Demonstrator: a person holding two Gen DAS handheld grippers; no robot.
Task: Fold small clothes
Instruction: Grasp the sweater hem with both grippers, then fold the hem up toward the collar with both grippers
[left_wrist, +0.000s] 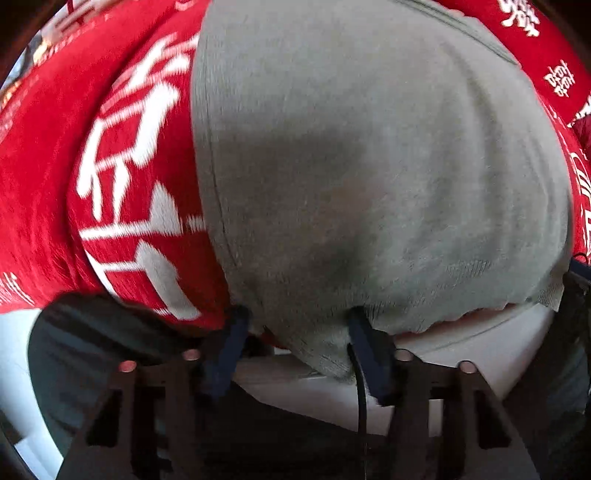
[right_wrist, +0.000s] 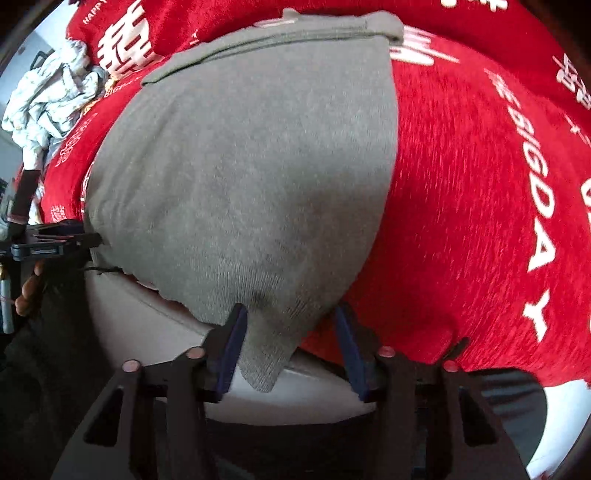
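A grey-green knit garment (left_wrist: 369, 155) lies flat on a red cloth (left_wrist: 44, 184) printed with white characters, and its near hem hangs over the white table edge (left_wrist: 480, 339). My left gripper (left_wrist: 298, 314) points down at the hem's left corner. That corner sits between its blue pads (left_wrist: 229, 347), which stand apart. My right gripper (right_wrist: 291, 308) straddles the hem's right corner of the garment (right_wrist: 251, 177). The cloth rests against its left pad (right_wrist: 231, 347), and a gap shows at the other pad. The left gripper (right_wrist: 55, 240) shows at the left edge of the right wrist view.
A crumpled heap of pale clothes (right_wrist: 48, 99) lies at the far left on the red cloth (right_wrist: 461, 203). A person's hand (right_wrist: 29, 291) holds the left tool. Dark clothing of the person (left_wrist: 92, 350) fills the space below the white table edge (right_wrist: 147, 317).
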